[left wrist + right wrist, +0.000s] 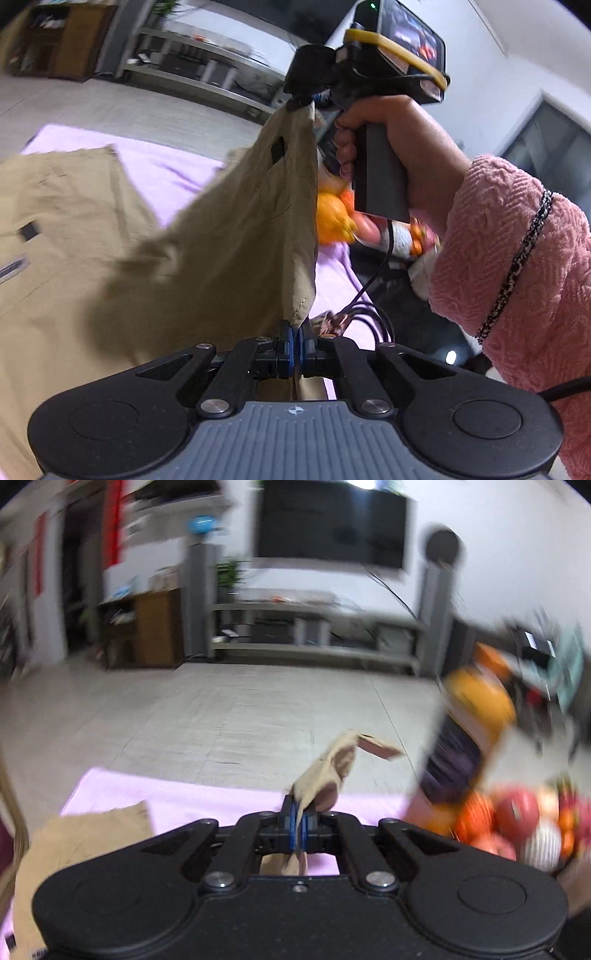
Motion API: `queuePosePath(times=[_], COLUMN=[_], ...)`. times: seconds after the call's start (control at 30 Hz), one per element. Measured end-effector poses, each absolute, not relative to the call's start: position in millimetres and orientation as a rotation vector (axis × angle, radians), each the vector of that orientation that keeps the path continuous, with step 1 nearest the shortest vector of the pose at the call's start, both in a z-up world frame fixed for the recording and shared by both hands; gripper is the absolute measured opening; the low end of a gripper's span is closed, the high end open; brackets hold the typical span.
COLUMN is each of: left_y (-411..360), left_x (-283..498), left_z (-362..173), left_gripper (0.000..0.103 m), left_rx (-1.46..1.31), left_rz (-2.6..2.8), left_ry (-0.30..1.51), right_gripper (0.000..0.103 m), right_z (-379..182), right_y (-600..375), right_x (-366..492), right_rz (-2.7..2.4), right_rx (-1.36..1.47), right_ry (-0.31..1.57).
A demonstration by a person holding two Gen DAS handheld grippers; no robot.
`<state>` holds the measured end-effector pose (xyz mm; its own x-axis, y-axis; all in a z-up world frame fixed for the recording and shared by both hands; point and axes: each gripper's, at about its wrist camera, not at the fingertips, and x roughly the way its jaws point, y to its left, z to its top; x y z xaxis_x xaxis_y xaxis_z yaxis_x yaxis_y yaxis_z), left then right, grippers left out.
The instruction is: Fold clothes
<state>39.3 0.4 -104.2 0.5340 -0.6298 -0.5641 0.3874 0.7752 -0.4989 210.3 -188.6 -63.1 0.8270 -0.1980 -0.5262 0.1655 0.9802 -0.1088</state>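
Observation:
A khaki garment lies on a pink sheet, with one part lifted. My left gripper is shut on the lower hem of the lifted part. My right gripper, seen in the left wrist view, is shut on the top corner of the same part, higher up. The edge hangs stretched between the two. In the right wrist view my right gripper pinches a bunched khaki corner that sticks up past the jaws. More khaki cloth lies at lower left.
A pile of fruit and toys sits at the right of the sheet, with an orange bottle above it. Grey tiled floor, a TV stand and a wooden cabinet lie beyond. Cables hang near my left gripper.

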Motion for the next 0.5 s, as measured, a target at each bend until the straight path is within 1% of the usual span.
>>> queuePosePath(times=[0.1,0.27,0.37,0.4,0.43,0.5], left_y=[51.2,133.4,168.9,177.4,184.2,193.4], left_x=[38.7,25.0,20.7,20.2,20.0,20.3], left_z=[-106.9,-127.9,-153.3,-162.6,-170.4,-176.9], left_gripper=[0.002,0.001,0.001,0.001,0.001,0.001], left_rx=[-0.410,-0.479,-0.542,-0.562,-0.577,-0.589], left_rz=[-0.558,-0.402,-0.301,-0.270,-0.245,-0.210], left_ry=[0.805,0.835,0.887,0.902,0.912,0.918], right_gripper=[0.003,0.003,0.004,0.010,0.013,0.031], right_z=[-57.9,-93.3,-122.7,-132.8,-143.0,-159.7], right_y=[-113.1,20.3,61.5,71.4,81.3,95.8], right_x=[229.1,242.7,252.1,255.7,259.3,264.7], right_rz=[-0.118,0.126,0.226,0.254,0.282,0.331], right_rx=[-0.207,-0.301,-0.243,-0.213,-0.182,-0.119], right_ry=[0.554,0.613,0.747,0.801,0.854,0.947])
